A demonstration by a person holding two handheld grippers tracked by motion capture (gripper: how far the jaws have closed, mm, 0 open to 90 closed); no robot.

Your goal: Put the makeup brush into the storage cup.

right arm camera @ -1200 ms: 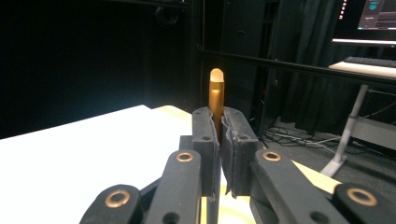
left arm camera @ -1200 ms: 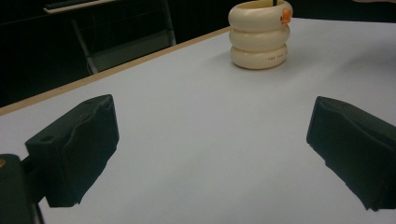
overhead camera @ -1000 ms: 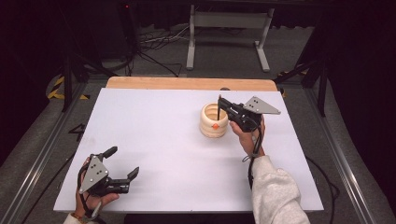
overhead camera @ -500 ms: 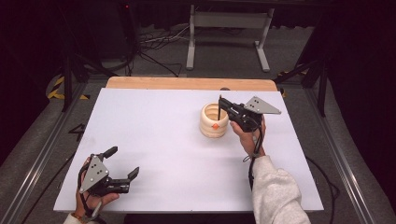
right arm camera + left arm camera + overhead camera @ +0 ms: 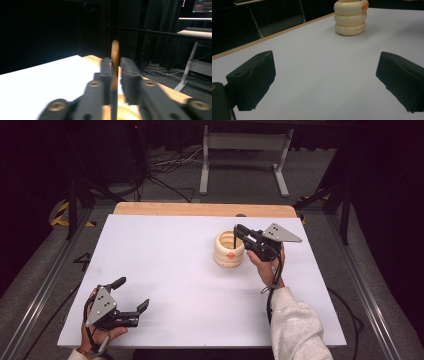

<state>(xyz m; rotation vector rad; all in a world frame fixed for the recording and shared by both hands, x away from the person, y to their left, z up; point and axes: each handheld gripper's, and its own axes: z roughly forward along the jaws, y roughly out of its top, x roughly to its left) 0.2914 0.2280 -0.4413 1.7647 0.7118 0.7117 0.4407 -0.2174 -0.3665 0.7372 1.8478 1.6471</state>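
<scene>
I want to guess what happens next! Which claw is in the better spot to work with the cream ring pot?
Right. The right claw is directly over the cream ring pot, gripping a thin stick. The left claw sits open near the table's front corner, far away.

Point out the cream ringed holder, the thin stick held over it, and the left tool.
cream ringed holder (image 5: 229, 256): high view, its front wall.
thin stick (image 5: 115, 58): right gripper view, its brown upper part between the jaws.
left tool (image 5: 133, 296): high view, midway between its open jaw tips.
</scene>
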